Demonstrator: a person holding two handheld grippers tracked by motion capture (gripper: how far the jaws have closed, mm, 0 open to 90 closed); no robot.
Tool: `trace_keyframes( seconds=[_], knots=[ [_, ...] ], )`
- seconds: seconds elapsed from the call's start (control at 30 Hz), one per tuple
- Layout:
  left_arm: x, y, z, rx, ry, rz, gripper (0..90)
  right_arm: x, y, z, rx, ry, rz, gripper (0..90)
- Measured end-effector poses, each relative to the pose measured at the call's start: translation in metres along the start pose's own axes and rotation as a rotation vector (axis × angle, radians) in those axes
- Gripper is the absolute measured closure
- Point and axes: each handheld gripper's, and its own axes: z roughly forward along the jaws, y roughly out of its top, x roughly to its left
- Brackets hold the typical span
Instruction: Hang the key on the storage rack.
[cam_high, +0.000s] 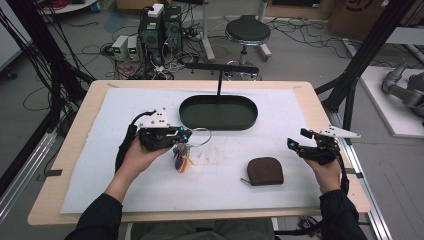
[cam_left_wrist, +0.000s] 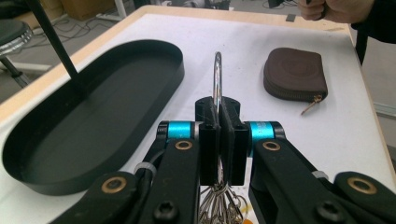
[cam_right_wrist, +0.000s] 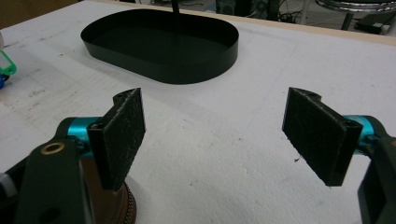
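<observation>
A white mat covers the wooden surface; beyond it lie cables, computer towers and a stool. No writing is legible. The left gripper has its fingers clamped on a key ring, keys hanging, perhaps just off the mat, near the black oval tray. A brown pouch lies to the right. The right gripper has its fingers spread, empty.

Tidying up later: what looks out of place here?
Nothing stands out. The left gripper pinches the key ring upright, keys hanging beneath; the pouch lies zipped on the mat, and the tray sits flat. The right gripper is open.
</observation>
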Motion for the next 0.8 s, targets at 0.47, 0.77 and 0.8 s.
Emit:
trace_keyframes(
  seconds=[0.47, 0.77, 0.8],
  knots=[
    [0.017, 0.029, -0.013, -0.049, 0.064, 0.010, 86.3, 0.000, 0.000, 0.001, 0.000, -0.003, 0.001, 21.9],
    [0.038, 0.043, -0.018, -0.074, 0.110, -0.008, 86.3, -0.001, 0.000, 0.002, 0.001, -0.005, 0.000, 21.9],
    [0.041, 0.045, -0.018, -0.085, 0.117, -0.013, 86.3, -0.001, 0.000, 0.002, 0.001, -0.005, 0.001, 21.9]
  ],
)
